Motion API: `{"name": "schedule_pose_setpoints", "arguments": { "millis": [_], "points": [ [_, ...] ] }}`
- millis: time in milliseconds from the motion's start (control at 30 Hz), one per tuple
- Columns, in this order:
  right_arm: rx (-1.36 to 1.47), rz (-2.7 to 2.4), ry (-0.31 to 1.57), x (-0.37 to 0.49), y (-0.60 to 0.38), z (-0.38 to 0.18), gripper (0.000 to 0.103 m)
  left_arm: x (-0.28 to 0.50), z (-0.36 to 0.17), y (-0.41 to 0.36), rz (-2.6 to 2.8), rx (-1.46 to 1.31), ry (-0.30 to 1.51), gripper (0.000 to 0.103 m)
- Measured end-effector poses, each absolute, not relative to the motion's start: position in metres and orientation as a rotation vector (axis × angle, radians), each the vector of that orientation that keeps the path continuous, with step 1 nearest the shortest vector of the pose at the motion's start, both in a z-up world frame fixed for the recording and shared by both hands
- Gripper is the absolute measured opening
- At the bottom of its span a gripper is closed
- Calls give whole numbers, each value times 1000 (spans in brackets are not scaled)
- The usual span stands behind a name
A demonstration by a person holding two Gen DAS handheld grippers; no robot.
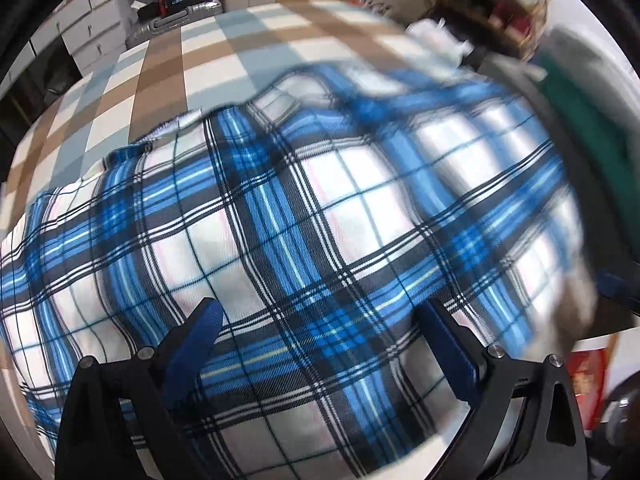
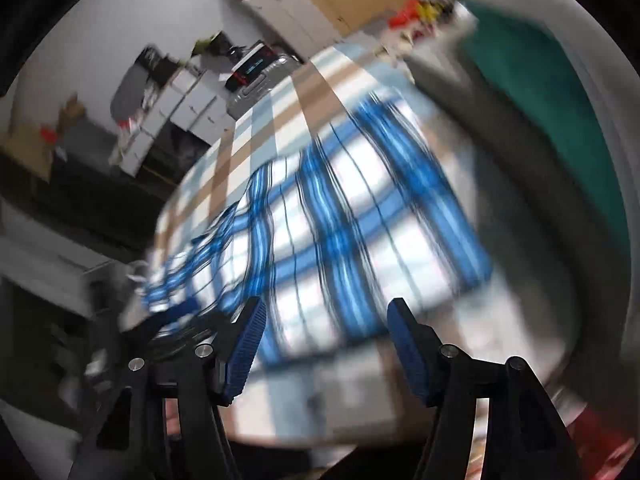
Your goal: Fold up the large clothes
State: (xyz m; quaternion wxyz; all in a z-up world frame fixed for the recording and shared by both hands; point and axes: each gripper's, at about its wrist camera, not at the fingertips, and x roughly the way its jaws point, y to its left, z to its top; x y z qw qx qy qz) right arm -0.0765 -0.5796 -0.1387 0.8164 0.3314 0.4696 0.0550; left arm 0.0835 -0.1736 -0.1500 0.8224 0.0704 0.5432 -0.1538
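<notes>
Right gripper (image 2: 324,312) jaws apart, nothing between them. Blurred blue plaid garment (image 2: 320,240) lies on checked bedspread (image 2: 256,136); grey suitcase (image 2: 256,88) beyond.

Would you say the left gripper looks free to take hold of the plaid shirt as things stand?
Probably yes: the left gripper has its jaws apart right over the plaid shirt, which lies spread on the checked bedcover, with nothing between them.

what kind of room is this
Probably a bedroom or a lived-in storage room: a blue plaid garment lies on a checked cover, with white drawer units and a silver suitcase behind.
</notes>
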Motion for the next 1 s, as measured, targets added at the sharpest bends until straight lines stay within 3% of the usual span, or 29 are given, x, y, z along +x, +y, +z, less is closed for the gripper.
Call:
{"name": "schedule_pose_setpoints", "arguments": {
  "millis": [233,333,433,500,867,900,967,1000],
  "points": [
    [903,141,1051,-65,-585,-182,64,80,-138,-167,-343,84,1154,96],
    [898,156,1032,-63,-579,-178,65,69,-115,-172,-456,18,1058,96],
    [880,133,1011,-60,-576,-177,72,77,-133,-190,-410,150,1103,96],
    [906,128,1001,-59,-577,-180,73,85,-153,-189,-384,143,1166,98],
    [812,79,923,-19,-577,-174,73,89,-149,-183,-388,107,1146,98],
    [793,74,911,-18,-574,-172,72,88,-149,-186,-390,109,1146,98],
    [752,68,894,-20,-570,-166,45,85,-149,-187,-391,120,1145,98],
    [729,82,873,-21,-568,-159,24,85,-149,-187,-392,115,1146,98]
  ]
}}
